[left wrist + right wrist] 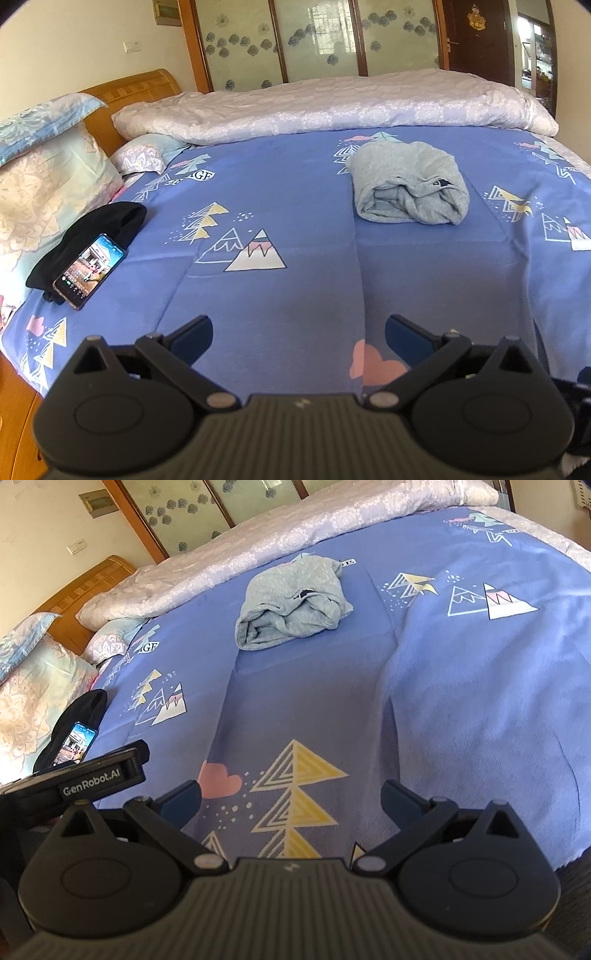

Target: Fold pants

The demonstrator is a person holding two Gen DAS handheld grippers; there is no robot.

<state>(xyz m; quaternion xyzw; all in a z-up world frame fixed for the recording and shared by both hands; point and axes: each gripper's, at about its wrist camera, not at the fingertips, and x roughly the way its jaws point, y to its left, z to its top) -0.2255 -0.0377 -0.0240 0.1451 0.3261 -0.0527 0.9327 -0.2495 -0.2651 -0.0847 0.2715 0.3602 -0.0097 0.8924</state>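
Left wrist view: left gripper hovers low over the blue patterned bedsheet, jaws spread wide, nothing between them. The grey pants lie folded into a compact bundle on the sheet, well ahead and slightly right of the gripper, apart from it. Bundle's long axis runs roughly away from the camera, toward the pale quilt; the open rolled end with visible layers faces the camera. A smartphone, screen lit, leans on a black garment at far left, beside the pillows.

Right wrist view: right gripper also released, jaws wide, empty, above the sheet's yellow tree print. Pants bundle lies ahead, left of centre, its layered end pointing toward the lower left. The other gripper's body is visible at the left edge.
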